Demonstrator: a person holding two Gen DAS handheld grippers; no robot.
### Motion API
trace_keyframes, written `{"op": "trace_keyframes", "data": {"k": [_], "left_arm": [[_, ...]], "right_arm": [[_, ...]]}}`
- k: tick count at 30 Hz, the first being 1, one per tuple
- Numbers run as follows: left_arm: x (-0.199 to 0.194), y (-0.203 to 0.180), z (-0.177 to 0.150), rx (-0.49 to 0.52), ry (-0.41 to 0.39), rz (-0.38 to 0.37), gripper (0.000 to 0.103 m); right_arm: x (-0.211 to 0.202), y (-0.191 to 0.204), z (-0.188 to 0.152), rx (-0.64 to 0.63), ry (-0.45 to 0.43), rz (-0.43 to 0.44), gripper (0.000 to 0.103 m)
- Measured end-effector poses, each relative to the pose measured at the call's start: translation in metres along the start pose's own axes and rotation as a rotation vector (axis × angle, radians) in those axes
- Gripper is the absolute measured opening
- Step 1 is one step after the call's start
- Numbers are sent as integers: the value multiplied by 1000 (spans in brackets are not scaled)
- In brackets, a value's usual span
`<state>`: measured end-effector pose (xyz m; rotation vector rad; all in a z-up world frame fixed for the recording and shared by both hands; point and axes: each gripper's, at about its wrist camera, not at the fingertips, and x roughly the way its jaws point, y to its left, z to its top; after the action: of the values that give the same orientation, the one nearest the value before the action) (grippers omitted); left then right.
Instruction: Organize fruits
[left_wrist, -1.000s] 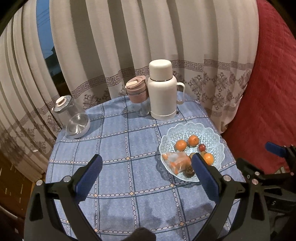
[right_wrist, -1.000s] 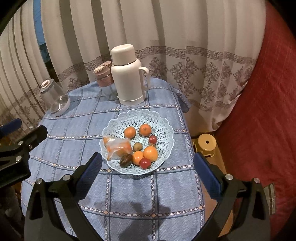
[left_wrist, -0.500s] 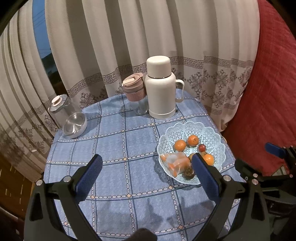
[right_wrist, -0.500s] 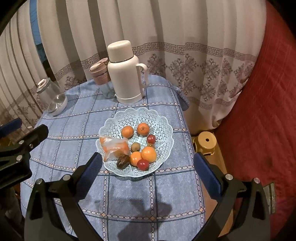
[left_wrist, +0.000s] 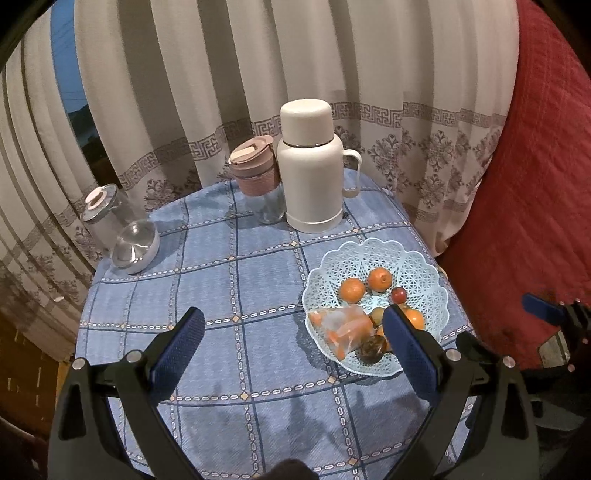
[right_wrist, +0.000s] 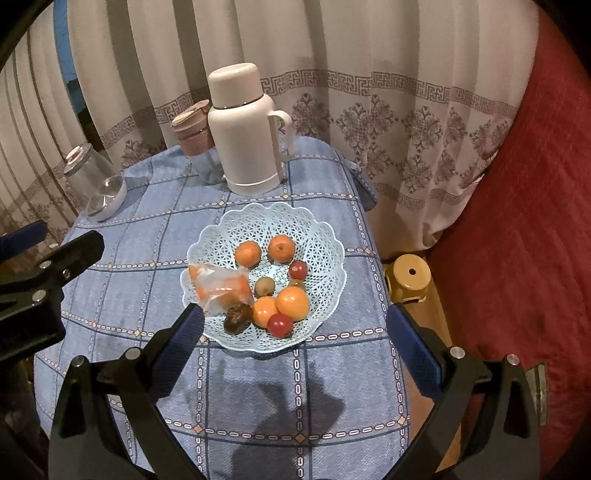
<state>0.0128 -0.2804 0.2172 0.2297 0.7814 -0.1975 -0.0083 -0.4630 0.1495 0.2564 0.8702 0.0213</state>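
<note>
Patterned curtains (right_wrist: 369, 92), dusk window (left_wrist: 68, 70), red quilted fabric (right_wrist: 517, 221), possibly sofa; small stool (right_wrist: 408, 277).

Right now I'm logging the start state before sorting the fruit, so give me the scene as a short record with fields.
surface: round table with blue checked cloth
fruit holder: pale blue lattice basket
contents: four orange fruits, two red fruits, a greenish one, a dark brown one, a clear plastic bag with orange pieces
behind the basket: white thermos, pink-lidded cup
far left edge: glass jar, metal bowl
left gripper: open, empty
right gripper: open, empty
</note>
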Motion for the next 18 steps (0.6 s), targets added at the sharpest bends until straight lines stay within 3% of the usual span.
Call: {"op": "trace_keyframes", "data": {"k": [18], "left_arm": [[18,-3,3,4,14,-30,96]], "right_arm": [[13,-2,-3,10,35,-13,100]]}}
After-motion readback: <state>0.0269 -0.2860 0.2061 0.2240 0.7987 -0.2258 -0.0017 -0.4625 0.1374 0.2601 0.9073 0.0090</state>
